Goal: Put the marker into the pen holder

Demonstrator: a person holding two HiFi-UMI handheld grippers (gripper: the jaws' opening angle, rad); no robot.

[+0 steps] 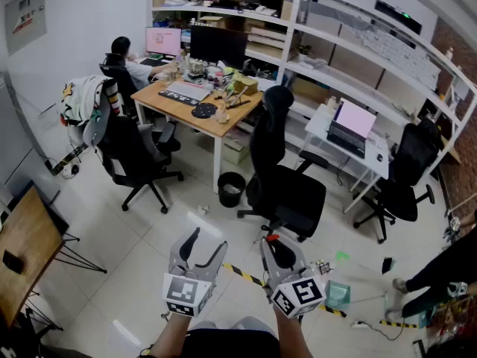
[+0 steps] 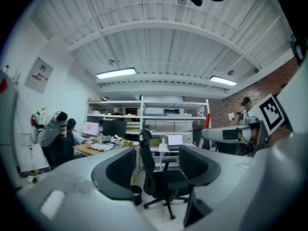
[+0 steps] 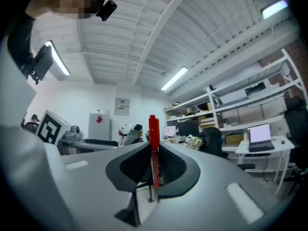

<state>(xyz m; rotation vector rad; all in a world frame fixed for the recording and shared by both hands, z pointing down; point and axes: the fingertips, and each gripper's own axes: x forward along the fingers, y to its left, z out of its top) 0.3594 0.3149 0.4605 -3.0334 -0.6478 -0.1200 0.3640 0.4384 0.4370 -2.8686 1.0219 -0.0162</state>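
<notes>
A red marker point(image 3: 153, 148) stands upright between the jaws of my right gripper point(image 3: 154, 177), which is shut on it. In the head view only the marker's red end point(image 1: 273, 238) shows above the right gripper point(image 1: 279, 250), held low at the bottom centre over the floor. Beside it on the left, my left gripper point(image 1: 197, 249) is open with nothing between its fingers. In the left gripper view its jaws point(image 2: 159, 174) stand wide apart, with an office chair seen beyond them. I cannot make out a pen holder in any view.
A cluttered wooden desk point(image 1: 195, 103) with monitors stands far ahead, a person seated behind it. Black office chairs point(image 1: 279, 177) and a black bin point(image 1: 231, 189) stand between. A white desk with a laptop point(image 1: 350, 125) is at right. Yellow-black tape point(image 1: 242, 273) crosses the floor.
</notes>
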